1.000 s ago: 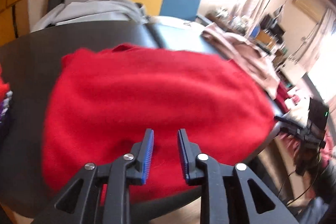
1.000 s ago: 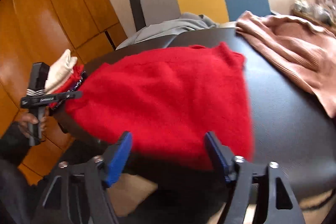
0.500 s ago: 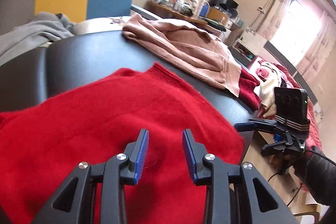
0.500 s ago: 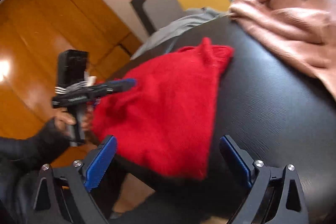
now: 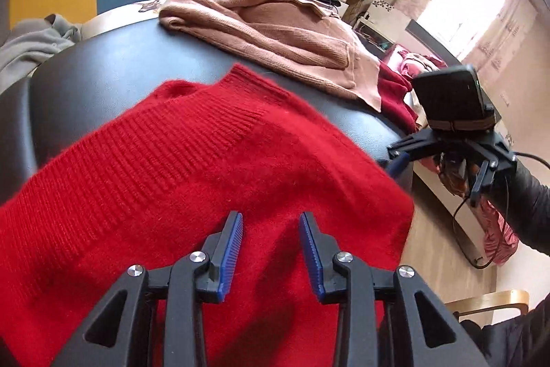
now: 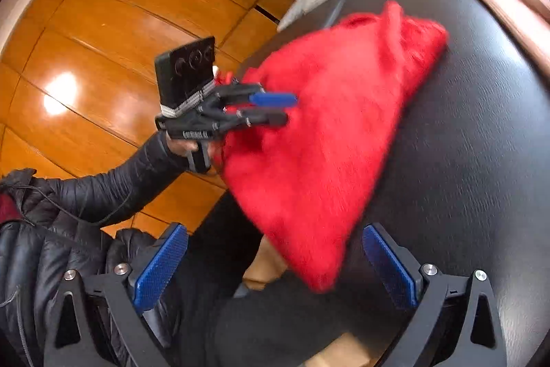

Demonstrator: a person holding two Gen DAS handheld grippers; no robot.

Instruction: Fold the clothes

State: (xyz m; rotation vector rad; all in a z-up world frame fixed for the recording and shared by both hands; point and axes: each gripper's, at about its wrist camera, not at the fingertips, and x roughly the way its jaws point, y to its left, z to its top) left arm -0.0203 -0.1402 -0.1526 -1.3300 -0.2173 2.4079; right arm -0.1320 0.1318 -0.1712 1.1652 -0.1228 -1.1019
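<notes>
While the red sweater [image 5: 213, 181] is lying on the dark surface [image 5: 103, 71], it is looking like a thick, bunched-up pad w/ its ribbed edge [image 5: 192, 140] showing on top. One corner is hanging a bit over the near edge of the surface. In the right wrist view it is showing as a blurry red wedge, so I can't tell how many layers it has.

The left hand-held gripper [image 5: 271, 243] is hovering just over the red sweater, jaws a little apart, pinching nothing. The right hand-held gripper [image 6: 275, 260] is spread wide, w/ the hanging corner sitting between its blue pads [image 6: 388, 263] but not touching them, as far as I can see.

How far along? The sweater is looking doubled over at least once, bc no sleeves are sticking out and it is looking small and fat. But the edges are not lining up neat, so it may be halfway thru folding, or it may be done and just a bit messy. One look is not settling that.

Other clothes are waiting too: a pink knit [image 5: 275, 33] is lying loose and wrinkly at the far side of the surface, a grey top [image 5: 31, 47] is slumping on the chair behind, and more red cloth [image 5: 395, 92] is peeking out past the pink knit. So, prob. more folding is left.
</notes>
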